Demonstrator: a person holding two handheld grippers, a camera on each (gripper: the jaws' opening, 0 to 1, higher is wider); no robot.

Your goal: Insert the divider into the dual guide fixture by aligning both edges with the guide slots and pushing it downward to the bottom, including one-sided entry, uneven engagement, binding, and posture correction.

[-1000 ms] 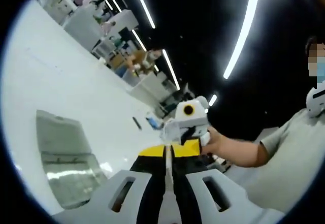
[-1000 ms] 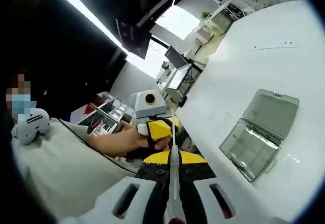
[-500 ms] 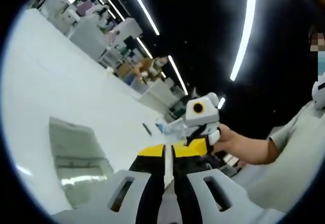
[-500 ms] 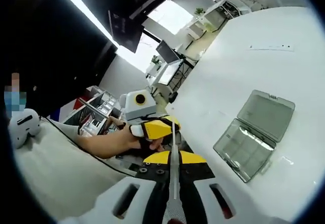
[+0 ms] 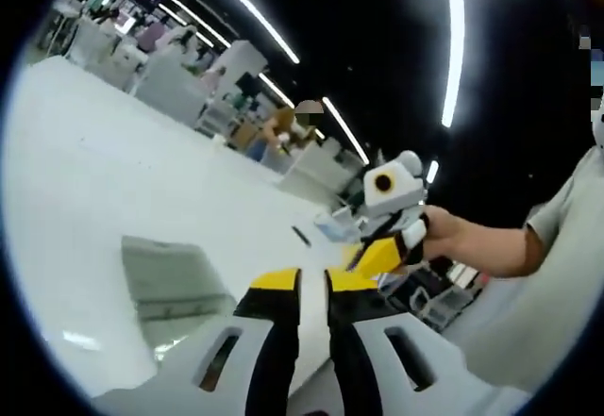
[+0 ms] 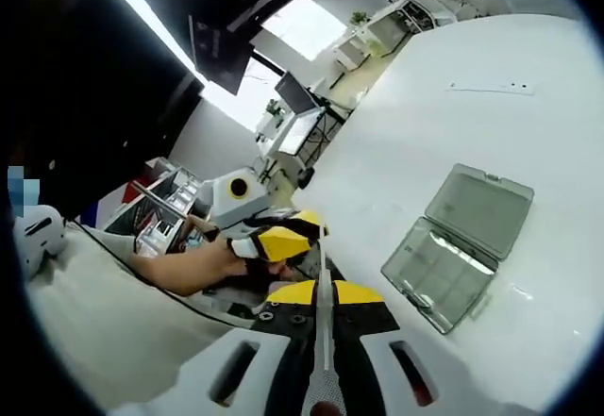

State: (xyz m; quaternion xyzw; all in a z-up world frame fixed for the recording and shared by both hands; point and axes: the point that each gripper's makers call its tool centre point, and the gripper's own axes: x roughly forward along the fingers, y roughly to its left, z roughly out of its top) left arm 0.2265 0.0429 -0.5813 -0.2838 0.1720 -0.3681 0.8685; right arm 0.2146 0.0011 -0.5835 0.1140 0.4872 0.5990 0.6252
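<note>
In the right gripper view my right gripper is shut on the divider, a thin pale strip seen edge-on between the yellow-tipped jaws. The guide fixture, a clear plastic case with its lid open, lies on the white table to the right of the jaws. My left gripper stands open with bare table showing through the gap. The same clear case lies left of its jaws. Each gripper appears in the other's view, held in a hand: the right gripper and the left gripper.
The white table spreads wide around the case. A flat pale strip lies far off on it, and a small dark object sits near its edge. A person's arm and grey sleeve are close by. Workbenches stand behind.
The left jaws have parted and the pale strip seen between them earlier is gone from the gap. The right gripper keeps the divider. Both views have drifted a little.
</note>
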